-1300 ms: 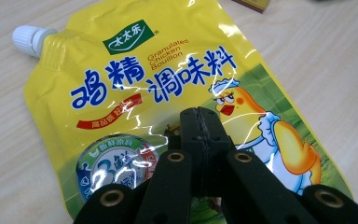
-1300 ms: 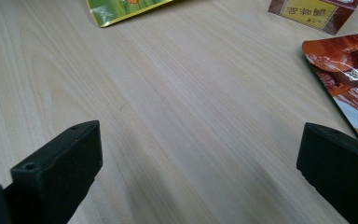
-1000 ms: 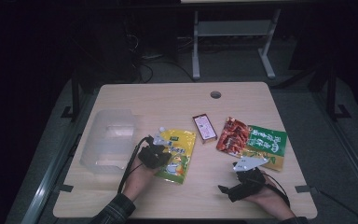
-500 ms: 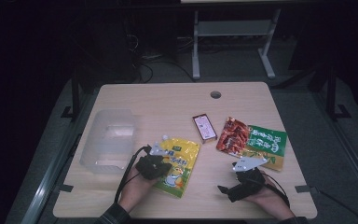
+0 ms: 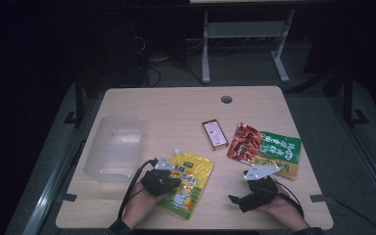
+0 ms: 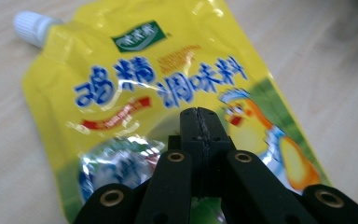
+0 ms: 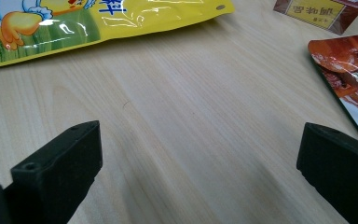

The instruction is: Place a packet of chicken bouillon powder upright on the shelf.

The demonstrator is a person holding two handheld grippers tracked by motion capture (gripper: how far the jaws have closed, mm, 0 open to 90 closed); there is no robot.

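A yellow spouted seasoning pouch (image 5: 190, 184) lies flat near the table's front, its white cap (image 6: 30, 25) pointing away from me. My left gripper (image 5: 162, 180) rests over the pouch's left side. In the left gripper view its jaws are pressed together over the print of the pouch (image 6: 144, 79), gripper (image 6: 199, 116) shut, apparently pinching the film. My right gripper (image 5: 247, 196) sits low over bare wood at the front right. It stands wide open (image 7: 200, 154) with nothing between the jaws. The pouch's bottom edge (image 7: 74, 18) lies beyond it.
A clear plastic tub (image 5: 115, 147) stands at the left. A small dark-red box (image 5: 214, 133) lies mid-table, with a red snack packet (image 5: 245, 142) overlapping a green packet (image 5: 280, 154) at the right. The table has a cable hole (image 5: 226, 99) at the back.
My left gripper has drawn back toward the table's front edge, and the yellow pouch has slid with it, turning a little. The right gripper has stayed put.
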